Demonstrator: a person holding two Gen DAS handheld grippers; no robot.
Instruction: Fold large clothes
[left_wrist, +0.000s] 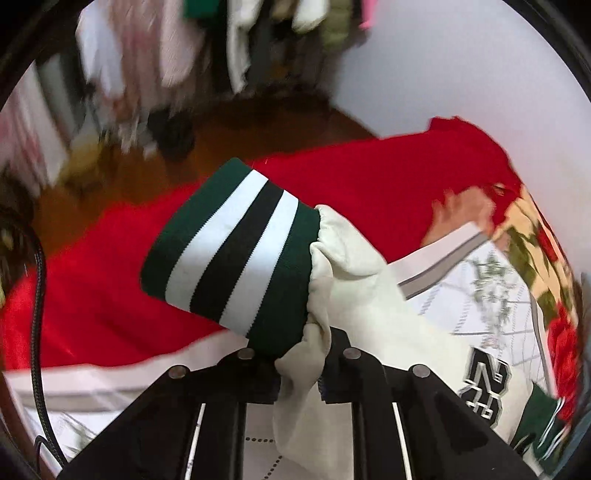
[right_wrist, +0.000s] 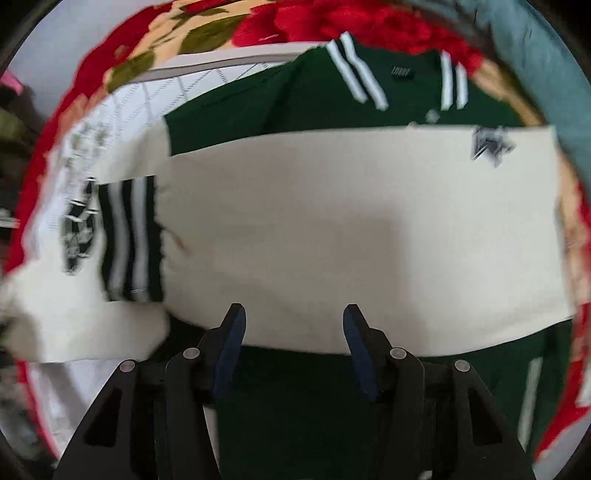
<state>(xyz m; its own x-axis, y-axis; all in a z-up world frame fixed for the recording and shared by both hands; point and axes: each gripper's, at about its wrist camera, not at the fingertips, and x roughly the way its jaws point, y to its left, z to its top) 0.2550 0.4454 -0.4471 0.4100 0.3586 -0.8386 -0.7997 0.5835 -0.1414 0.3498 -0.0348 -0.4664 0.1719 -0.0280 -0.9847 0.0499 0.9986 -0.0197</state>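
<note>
A green varsity jacket (right_wrist: 280, 99) with cream sleeves lies on a bed. My left gripper (left_wrist: 301, 363) is shut on the cream sleeve (left_wrist: 354, 266) just behind its green, white and black striped cuff (left_wrist: 229, 254), and holds it lifted above the bed. In the right wrist view the other cream sleeve (right_wrist: 362, 229) lies flat across the green body, its striped cuff (right_wrist: 131, 240) at the left. My right gripper (right_wrist: 294, 328) is open and empty, just above the near edge of that sleeve.
A red blanket (left_wrist: 110, 295) and a rose-patterned cover (left_wrist: 532, 243) lie under a white quilted sheet (left_wrist: 480, 291). Hanging clothes (left_wrist: 147, 55) and a brown floor (left_wrist: 229, 147) are beyond the bed. A grey-blue cloth (right_wrist: 550, 74) is at the right.
</note>
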